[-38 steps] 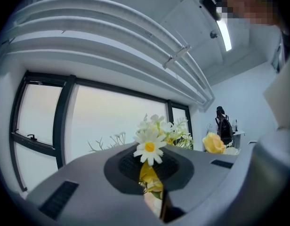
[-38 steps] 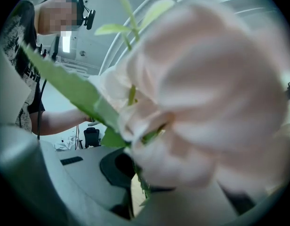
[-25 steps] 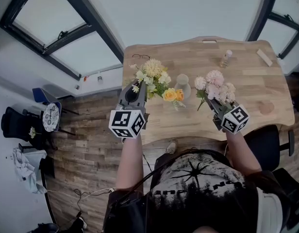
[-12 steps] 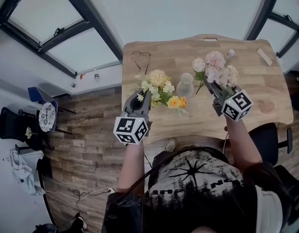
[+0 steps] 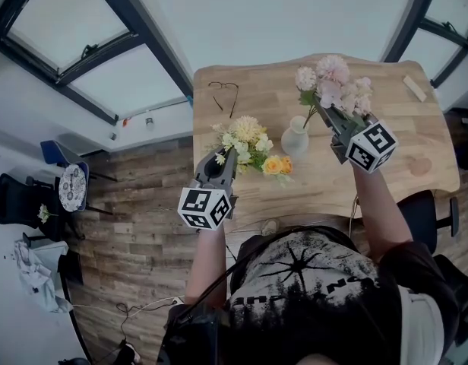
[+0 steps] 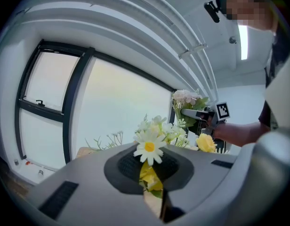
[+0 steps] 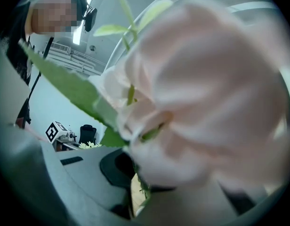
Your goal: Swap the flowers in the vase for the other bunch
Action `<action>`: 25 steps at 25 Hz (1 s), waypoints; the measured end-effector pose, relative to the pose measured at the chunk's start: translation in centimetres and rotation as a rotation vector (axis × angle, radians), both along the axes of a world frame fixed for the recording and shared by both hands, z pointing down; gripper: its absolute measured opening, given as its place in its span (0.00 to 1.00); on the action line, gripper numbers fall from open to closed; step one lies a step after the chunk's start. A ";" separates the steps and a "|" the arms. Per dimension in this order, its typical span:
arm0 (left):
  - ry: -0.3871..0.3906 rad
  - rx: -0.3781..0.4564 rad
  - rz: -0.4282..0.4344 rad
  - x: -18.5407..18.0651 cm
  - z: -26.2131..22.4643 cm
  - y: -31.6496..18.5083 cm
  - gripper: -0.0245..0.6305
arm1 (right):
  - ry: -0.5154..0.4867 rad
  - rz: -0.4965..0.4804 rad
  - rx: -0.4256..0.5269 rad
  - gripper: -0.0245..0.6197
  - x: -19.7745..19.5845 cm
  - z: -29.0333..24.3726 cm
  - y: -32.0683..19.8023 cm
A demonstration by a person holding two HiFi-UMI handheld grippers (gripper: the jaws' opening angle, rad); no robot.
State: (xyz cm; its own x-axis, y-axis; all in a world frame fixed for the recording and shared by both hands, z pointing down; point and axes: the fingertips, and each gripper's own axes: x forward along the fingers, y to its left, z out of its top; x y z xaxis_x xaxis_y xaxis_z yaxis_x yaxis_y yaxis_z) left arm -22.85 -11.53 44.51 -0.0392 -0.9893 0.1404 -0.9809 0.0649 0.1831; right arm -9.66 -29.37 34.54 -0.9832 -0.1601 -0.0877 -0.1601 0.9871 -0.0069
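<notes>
A small pale vase (image 5: 295,139) stands empty on the wooden table (image 5: 401,139). My left gripper (image 5: 223,157) is shut on the stems of a yellow-and-white bunch (image 5: 250,140), held left of the vase. In the left gripper view a daisy (image 6: 149,147) and the stems sit in my left gripper (image 6: 153,199). My right gripper (image 5: 326,113) is shut on a pink bunch (image 5: 333,80), lifted above and just behind the vase, stem ends near its mouth. The pink blooms (image 7: 206,93) fill the right gripper view, with stems in my right gripper (image 7: 135,192).
A pair of glasses (image 5: 222,90) lies on the table's far left. A small wooden block (image 5: 414,88) rests at the far right. An office chair (image 5: 424,219) stands by my right side. Wooden floor and windows lie to the left.
The right gripper rose and carried the pink bunch from right of the vase to above it. The left gripper sank and drew the yellow bunch away from the vase, leftward.
</notes>
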 end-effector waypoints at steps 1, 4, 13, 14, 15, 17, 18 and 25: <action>0.002 0.000 0.001 -0.2 0.1 -0.1 0.10 | -0.002 -0.002 0.000 0.09 -0.4 0.0 -0.1; 0.010 0.001 0.000 -0.9 0.3 -0.2 0.10 | 0.002 -0.004 -0.003 0.09 -1.4 0.4 -0.3; 0.018 -0.016 0.021 -2.1 0.9 -0.8 0.10 | 0.021 0.005 -0.024 0.09 -3.0 4.5 -0.9; 0.020 -0.017 0.025 -2.1 1.0 -1.0 0.10 | 0.022 0.005 -0.023 0.09 -3.0 4.8 -1.0; 0.021 -0.018 0.030 -2.1 1.1 -1.1 0.10 | 0.024 0.005 -0.021 0.09 -3.1 5.2 -1.0; 0.022 -0.020 0.040 -2.1 1.3 -1.5 0.10 | 0.029 0.006 -0.020 0.09 -3.2 6.0 -1.0; 0.023 -0.022 0.046 -2.1 1.4 -1.6 0.10 | 0.031 0.008 -0.021 0.09 -3.2 6.4 -1.0; 0.039 -0.044 0.071 -2.6 2.2 -2.3 0.10 | 0.030 -0.005 -0.020 0.09 -3.4 9.2 0.0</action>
